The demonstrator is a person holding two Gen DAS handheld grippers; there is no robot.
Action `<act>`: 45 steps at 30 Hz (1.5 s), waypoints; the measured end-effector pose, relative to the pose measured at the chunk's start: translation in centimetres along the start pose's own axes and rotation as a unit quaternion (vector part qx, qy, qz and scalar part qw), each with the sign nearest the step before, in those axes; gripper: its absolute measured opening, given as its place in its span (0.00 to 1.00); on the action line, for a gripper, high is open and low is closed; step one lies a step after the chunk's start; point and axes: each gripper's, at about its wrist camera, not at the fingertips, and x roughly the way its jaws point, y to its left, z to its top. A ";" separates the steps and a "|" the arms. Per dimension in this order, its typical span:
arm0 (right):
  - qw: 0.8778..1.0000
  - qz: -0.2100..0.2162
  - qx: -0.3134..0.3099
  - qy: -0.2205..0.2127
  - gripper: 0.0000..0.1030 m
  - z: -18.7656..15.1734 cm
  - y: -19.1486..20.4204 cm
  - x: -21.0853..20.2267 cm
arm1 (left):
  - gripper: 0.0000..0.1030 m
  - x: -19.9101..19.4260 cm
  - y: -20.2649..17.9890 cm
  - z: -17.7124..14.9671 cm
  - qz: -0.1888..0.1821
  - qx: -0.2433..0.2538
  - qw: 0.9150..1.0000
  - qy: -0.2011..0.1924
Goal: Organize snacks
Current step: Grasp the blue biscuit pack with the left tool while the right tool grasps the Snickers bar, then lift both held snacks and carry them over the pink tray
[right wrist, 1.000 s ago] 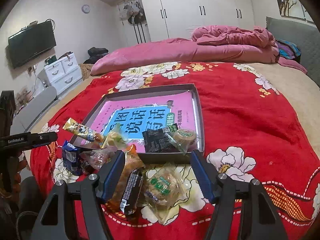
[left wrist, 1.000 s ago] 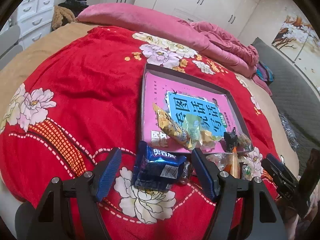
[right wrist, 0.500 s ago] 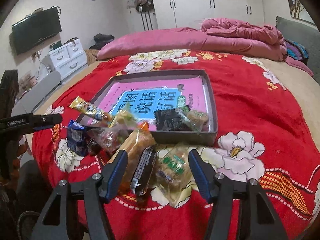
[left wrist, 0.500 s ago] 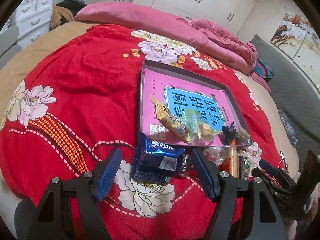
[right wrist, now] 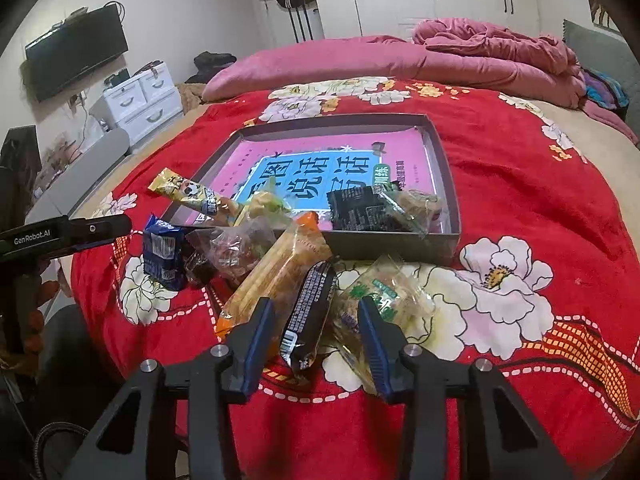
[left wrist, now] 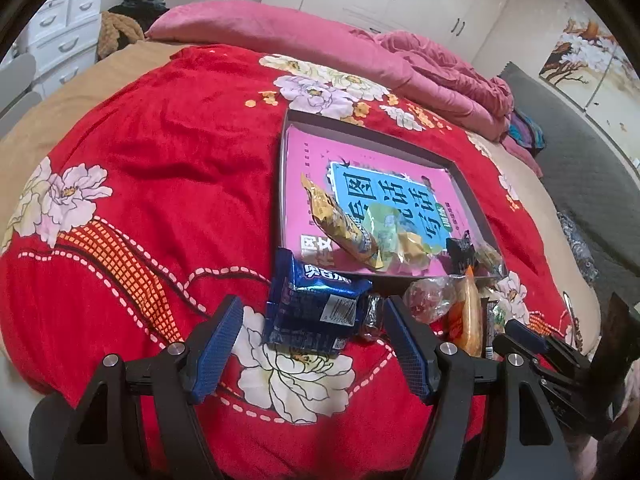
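- Snacks split two ways: a yellow stick point(right wrist: 188, 196), a black pack point(right wrist: 362, 210) and a few more already lie in the box point(right wrist: 448, 176) at 12 o'clock.
- Most remain on the blanket point(right wrist: 520, 184) by its near wall: blue pack point(left wrist: 316, 308), orange pack point(right wrist: 276, 276), green pack point(right wrist: 380, 300).
- Right gripper point(right wrist: 316, 332) has just been closing around the black bar point(right wrist: 310, 312), pads not pressing yet.
- Left gripper point(left wrist: 314, 344) stands spread either side of the blue pack.
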 end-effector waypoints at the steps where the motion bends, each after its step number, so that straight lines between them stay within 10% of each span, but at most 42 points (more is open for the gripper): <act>1: 1.000 -0.001 -0.001 0.002 0.42 0.0 0.1 0.1 | 0.72 0.0 0.0 -0.1 0.000 0.001 1.000 0.001; 45: 0.998 -0.016 0.026 0.054 0.31 -0.3 0.8 4.1 | 0.72 5.2 -0.3 -1.0 0.030 0.008 0.998 0.047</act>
